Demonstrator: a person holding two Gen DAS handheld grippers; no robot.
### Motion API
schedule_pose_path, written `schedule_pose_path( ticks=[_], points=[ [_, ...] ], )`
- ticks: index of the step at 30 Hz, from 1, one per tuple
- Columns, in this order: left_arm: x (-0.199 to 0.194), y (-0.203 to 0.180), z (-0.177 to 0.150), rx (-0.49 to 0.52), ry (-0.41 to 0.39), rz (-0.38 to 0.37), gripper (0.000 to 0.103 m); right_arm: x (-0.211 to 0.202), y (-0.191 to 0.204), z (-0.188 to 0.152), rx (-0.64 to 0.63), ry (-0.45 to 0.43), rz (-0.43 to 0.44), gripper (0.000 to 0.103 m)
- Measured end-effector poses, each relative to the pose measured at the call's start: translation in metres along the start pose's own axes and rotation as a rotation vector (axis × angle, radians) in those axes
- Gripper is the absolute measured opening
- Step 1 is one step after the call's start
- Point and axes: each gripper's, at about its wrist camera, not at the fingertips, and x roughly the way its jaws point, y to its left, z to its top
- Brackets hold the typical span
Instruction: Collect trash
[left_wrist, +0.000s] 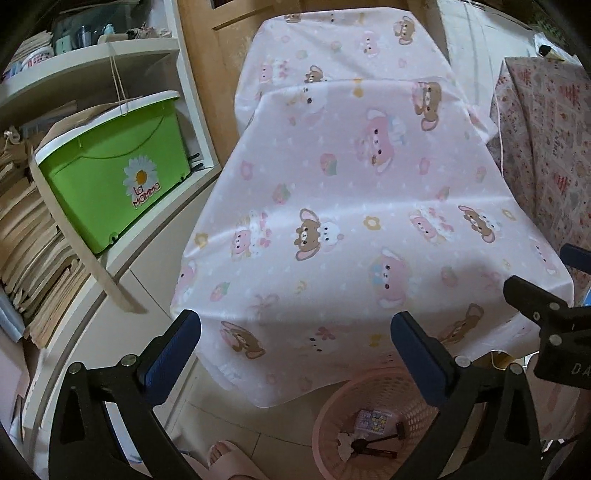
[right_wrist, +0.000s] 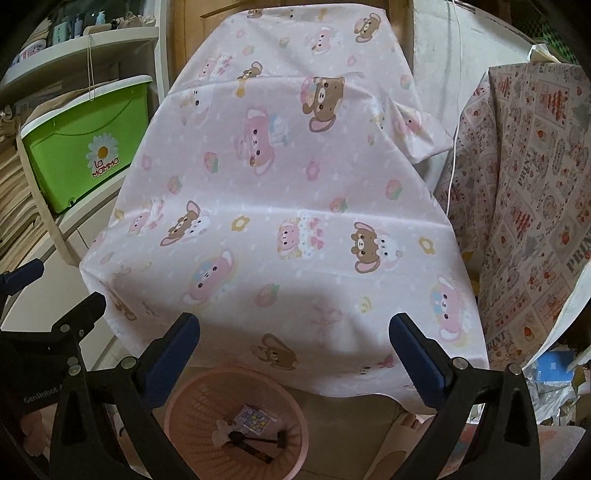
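Filling the centre of both wrist views, a table draped in a pink cartoon-bear cloth (left_wrist: 354, 192) (right_wrist: 280, 206) runs from the top of the frame down to the gripper fingers. Its surface shows only the printed pattern.

At the bottom of the left wrist view, the left gripper (left_wrist: 295, 354) has its blue-padded fingers (left_wrist: 168, 354) spread wide, with nothing between them. The right gripper (right_wrist: 295, 354), at the bottom of the right wrist view, is spread equally wide and likewise holds nothing. Each tool also shows in the other's camera, as a black body at the lower right edge of the left view and at the lower left edge of the right view.

Below the cloth's near hem, a pink mesh basket (left_wrist: 332, 413) (right_wrist: 184, 391) stands on the tiled floor, at lower centre-right in the left view and lower centre-left in the right. The trash lies in its bottom: a small printed packet (left_wrist: 373, 421) (right_wrist: 255, 419), a crumpled white scrap (left_wrist: 345, 443) (right_wrist: 221, 432), and dark slender pieces (left_wrist: 376, 445) (right_wrist: 255, 443) that are too small to identify.

A green bin marked "la MaMMa" (left_wrist: 110, 173) (right_wrist: 81, 144) sits on white shelving at the upper left. A strawberry-print cloth (left_wrist: 546, 147) (right_wrist: 532, 192) hangs at the right edge. A slippered foot (left_wrist: 229, 458) shows at the bottom of the left view.
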Motion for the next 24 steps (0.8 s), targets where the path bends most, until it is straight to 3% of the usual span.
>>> schedule_pose_path(
  ticks=[24],
  points=[
    [0.0023, 0.0043, 0.0006, -0.025, 0.005, 0.006, 0.102, 0.0001, -0.006, 0.0021, 0.033, 0.003, -0.003, 0.103]
  ],
)
